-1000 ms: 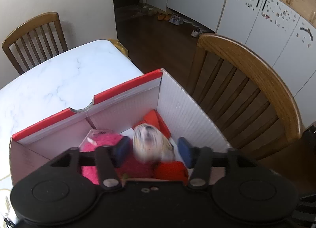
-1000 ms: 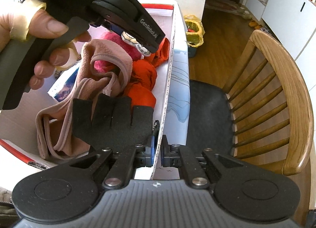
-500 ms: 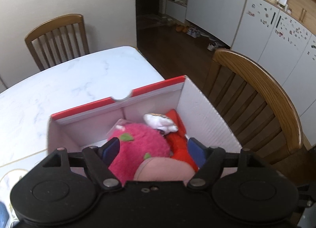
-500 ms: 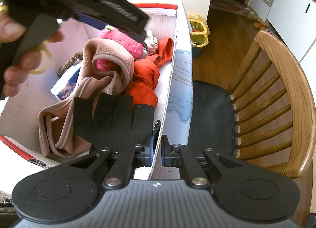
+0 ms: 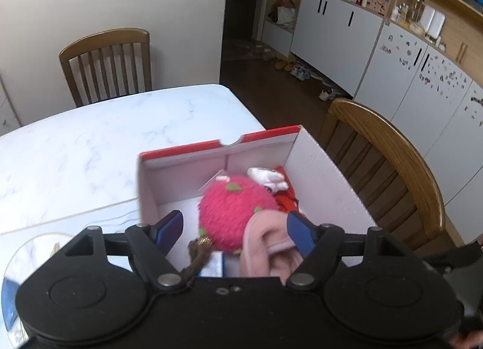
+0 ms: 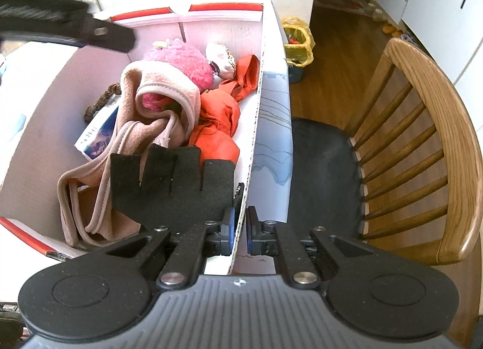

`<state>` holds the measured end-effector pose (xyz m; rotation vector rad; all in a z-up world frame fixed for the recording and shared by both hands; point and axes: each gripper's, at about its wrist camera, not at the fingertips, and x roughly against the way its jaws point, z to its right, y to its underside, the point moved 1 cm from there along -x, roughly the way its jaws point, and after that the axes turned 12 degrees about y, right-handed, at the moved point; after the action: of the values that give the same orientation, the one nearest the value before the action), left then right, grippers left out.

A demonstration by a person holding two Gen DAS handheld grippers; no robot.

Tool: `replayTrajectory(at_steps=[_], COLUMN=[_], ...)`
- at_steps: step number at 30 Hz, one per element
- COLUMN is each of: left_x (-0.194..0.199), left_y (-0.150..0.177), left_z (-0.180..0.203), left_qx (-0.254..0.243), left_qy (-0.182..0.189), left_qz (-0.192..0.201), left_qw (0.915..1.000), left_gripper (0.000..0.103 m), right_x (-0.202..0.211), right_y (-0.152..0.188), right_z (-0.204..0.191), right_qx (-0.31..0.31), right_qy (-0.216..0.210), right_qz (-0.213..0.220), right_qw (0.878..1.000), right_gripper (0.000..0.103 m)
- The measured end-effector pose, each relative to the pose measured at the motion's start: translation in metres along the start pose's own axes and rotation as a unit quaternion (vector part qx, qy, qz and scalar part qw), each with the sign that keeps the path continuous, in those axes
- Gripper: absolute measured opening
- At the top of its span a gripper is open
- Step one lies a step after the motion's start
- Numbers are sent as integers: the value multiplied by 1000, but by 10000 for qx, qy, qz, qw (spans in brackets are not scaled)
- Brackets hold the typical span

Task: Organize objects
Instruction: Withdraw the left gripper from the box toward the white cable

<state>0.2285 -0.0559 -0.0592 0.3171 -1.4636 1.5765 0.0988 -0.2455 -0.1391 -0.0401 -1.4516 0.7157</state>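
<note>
The left gripper (image 5: 235, 228), jaws just spread and empty, hangs above the box (image 6: 256, 125) at frame centre, where the small toy (image 5: 267, 178) lies beside the pink plush (image 5: 235, 207). The right gripper (image 6: 240, 225) clamps the box wall. Next: likely fetching another item.

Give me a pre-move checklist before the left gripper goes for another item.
1. Left gripper empty: ok, jaws have just been opening, nothing between them.
2. Small toy lying in box: ok, beside the pink plush.
3. Right gripper steadying box: ok, jaws shut on the box wall.
4. Left gripper above box rim: ok.
5. Black glove fully inside: cannot tell, it lies near the wall by the right jaws.
6. Next item to pick: cannot tell, only bare table shows.
</note>
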Motion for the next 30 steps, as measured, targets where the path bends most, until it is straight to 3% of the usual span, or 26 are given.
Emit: replayTrajectory(at_steps=[11, 22, 30], left_x=[58, 88, 90], left_y=[41, 107, 149], left_z=[-65, -149, -160], left_qx=[505, 1303, 1167], left_qy=[-538, -1219, -1594], left_qz=[420, 148, -81], left_qw=[9964, 9838, 9803], left_gripper=[100, 102, 101], right_x=[0, -8, -15], right_y=[-3, -7, -9], right_z=[-4, -11, -14], right_qx=[-153, -206, -159], right_qy=[189, 412, 499], right_qz=[-125, -343, -477], right_qw=[9996, 9984, 9975], right_gripper=[7, 7, 7])
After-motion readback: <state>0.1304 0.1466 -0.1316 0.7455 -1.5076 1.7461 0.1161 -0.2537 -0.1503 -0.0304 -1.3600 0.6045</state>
